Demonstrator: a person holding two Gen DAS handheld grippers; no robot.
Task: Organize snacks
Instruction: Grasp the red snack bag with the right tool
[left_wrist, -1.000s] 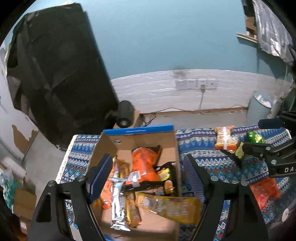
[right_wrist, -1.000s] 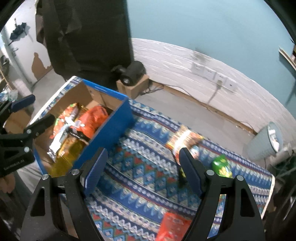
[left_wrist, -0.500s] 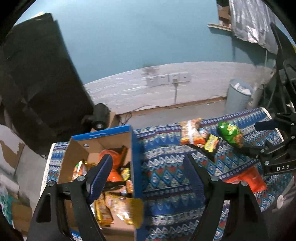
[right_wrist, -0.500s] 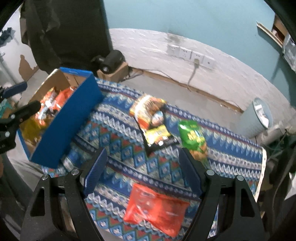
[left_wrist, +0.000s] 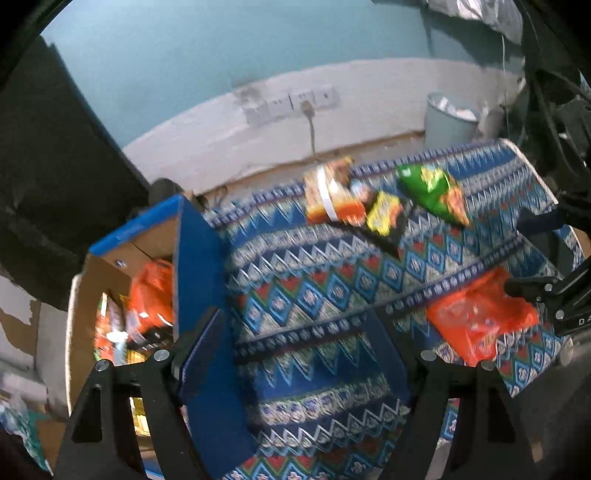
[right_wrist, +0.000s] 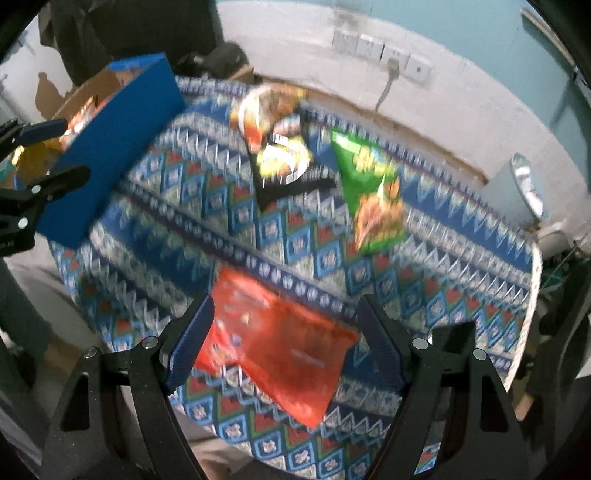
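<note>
The table carries a patterned cloth (right_wrist: 229, 225) in blue, red and white. A blue box (right_wrist: 107, 155) with a brown cardboard interior stands at the left end of the cloth. The box holds several snack packs, among them an orange pack (left_wrist: 151, 295); the others are too blurred to identify.

Four snack packs lie loose on the cloth, outside the box:
- A red pack (right_wrist: 280, 347) lies flat near the front edge of the table.
- A green pack (right_wrist: 369, 195) lies toward the far right part of the cloth.
- A yellow-and-black pack (right_wrist: 284, 166) lies just left of the green pack, apart from it.
- An orange-and-white pack (right_wrist: 262, 110) lies at the far edge, overlapping the top of the yellow-and-black pack.

The right gripper (right_wrist: 284, 343) points steeply down over the red pack. Its jaws stand wide, one on each side of the pack as seen from the wrist camera. The pads do not press on the pack, and contact cannot be confirmed. Nothing is held.

The left gripper (left_wrist: 295, 347) points down at bare cloth just right of the box. Its jaws stand wide and hold nothing. Its left finger (left_wrist: 203, 347) appears in front of the blue wall of the box; whether it touches the wall cannot be told.

In the left wrist view the right gripper shows at the right edge, beside the red pack. In the right wrist view the left gripper shows at the left edge, beside the box.

A grey bin (left_wrist: 448, 122) stands on the floor beyond the table, against a white and teal wall (left_wrist: 221, 55) with sockets (right_wrist: 380, 48).
</note>
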